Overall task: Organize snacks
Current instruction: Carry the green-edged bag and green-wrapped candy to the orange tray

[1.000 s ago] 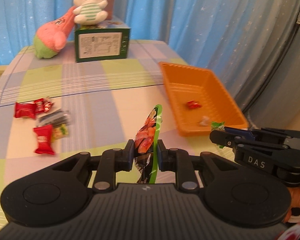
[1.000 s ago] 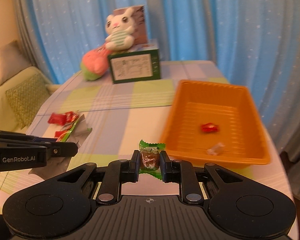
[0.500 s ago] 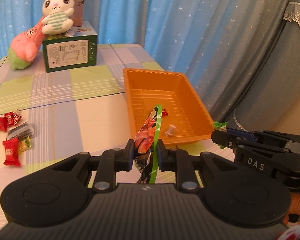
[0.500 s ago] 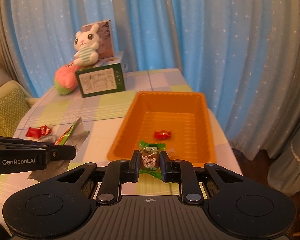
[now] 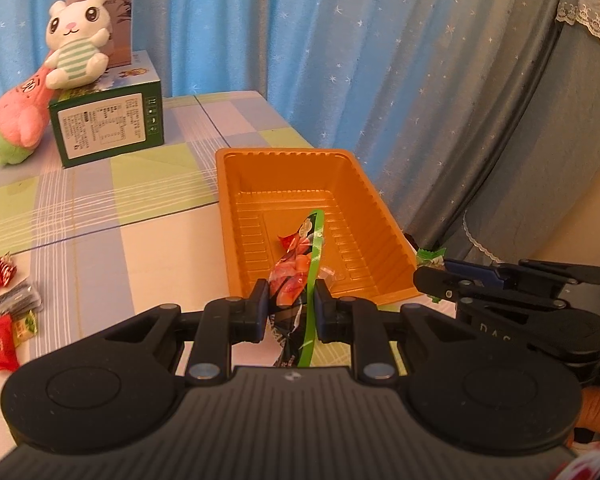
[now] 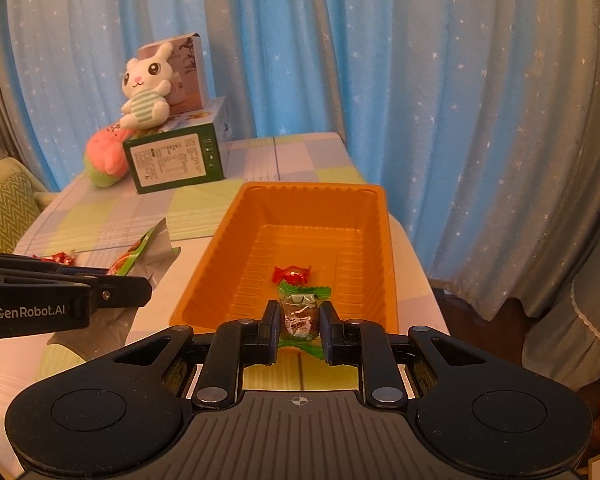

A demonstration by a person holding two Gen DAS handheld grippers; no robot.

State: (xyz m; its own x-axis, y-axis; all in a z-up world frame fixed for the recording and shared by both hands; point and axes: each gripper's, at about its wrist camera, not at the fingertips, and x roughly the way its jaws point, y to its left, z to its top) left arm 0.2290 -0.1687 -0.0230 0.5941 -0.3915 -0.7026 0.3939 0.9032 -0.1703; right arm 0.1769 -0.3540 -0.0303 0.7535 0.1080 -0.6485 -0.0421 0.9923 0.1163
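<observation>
My left gripper (image 5: 288, 304) is shut on a green and orange snack packet (image 5: 300, 264), held upright at the near end of the orange tray (image 5: 356, 176). My right gripper (image 6: 299, 320) is shut on a small green-wrapped candy (image 6: 300, 316) just over the tray's (image 6: 216, 248) near rim. A red candy (image 6: 292, 274) lies in the tray, with a clear wrapper (image 5: 328, 274) beside it. The left gripper (image 6: 140, 292) and its packet (image 6: 140, 252) show at the left of the right wrist view. The right gripper (image 5: 424, 276) shows at the right of the left wrist view.
Several red and dark snacks (image 5: 4, 312) lie on the checked tablecloth at the left. A green box (image 5: 108, 128) with a plush rabbit (image 5: 78, 44) and a pink plush (image 5: 16, 120) stands at the back. Blue curtains hang behind. The table's right edge runs beside the tray.
Both grippers have moved right and forward with their snacks, from the table beside the tray to its near end. The tray now lies straight ahead in both views.
</observation>
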